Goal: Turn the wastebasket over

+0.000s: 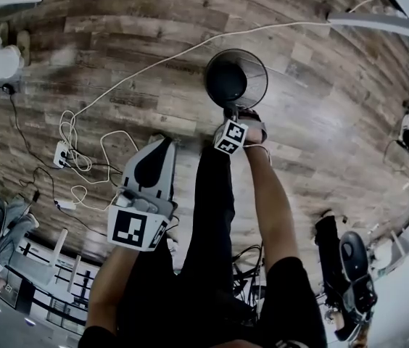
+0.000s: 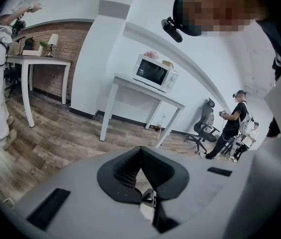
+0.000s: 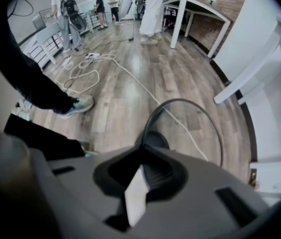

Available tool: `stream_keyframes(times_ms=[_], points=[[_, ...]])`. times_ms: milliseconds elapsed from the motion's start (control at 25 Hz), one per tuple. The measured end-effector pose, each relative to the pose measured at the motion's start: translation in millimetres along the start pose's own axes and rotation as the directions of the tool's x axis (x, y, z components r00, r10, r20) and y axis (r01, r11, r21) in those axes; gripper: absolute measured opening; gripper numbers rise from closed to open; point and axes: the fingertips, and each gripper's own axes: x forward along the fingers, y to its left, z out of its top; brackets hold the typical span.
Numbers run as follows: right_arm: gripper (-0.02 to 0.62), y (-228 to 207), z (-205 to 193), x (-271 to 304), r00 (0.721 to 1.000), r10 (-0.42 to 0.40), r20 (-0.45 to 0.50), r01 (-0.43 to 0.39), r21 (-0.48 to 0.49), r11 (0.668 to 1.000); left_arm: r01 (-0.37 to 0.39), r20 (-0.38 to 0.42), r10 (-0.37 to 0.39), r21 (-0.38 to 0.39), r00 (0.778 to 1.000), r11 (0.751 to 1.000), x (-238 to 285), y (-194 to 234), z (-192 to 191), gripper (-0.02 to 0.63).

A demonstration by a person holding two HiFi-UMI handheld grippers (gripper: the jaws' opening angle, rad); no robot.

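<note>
The wastebasket (image 1: 228, 83) is a black wire-mesh bin standing upright on the wood floor, mouth up. My right gripper (image 1: 235, 113) points straight down at the bin's near rim, its jaws nearly together on the wire. In the right gripper view the thin rim of the wastebasket (image 3: 180, 100) curves down into the jaws of the right gripper (image 3: 142, 151). My left gripper (image 1: 166, 143) hangs apart at the left, over bare floor, touching nothing. In the left gripper view the left gripper (image 2: 140, 151) has its dark pads meeting, with nothing between them.
A white cable (image 1: 154, 67) runs across the floor past the bin to a power strip (image 1: 61, 153) among coiled leads. My black-trousered leg (image 1: 215, 216) stands just behind the bin. Office chairs (image 1: 353, 267) sit at both sides. White table legs (image 1: 378, 24) stand beyond the bin.
</note>
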Motion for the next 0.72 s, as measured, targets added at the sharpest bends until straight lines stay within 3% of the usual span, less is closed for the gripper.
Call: stream_keyframes(times_ms=[440,720], points=[[0.052,59,6,30,0.991,0.133,-0.003,-0.132,0.109,0.985,0.001,-0.027,-0.002,-0.020,1.000,1.000,-11,21,-21,0.034],[0.052,76,11,41,0.986,0.164,0.030,-0.167,0.196,0.966,0.001,-0.040,-0.002,-0.028,0.999,1.000,-17,33,-33,0.034]])
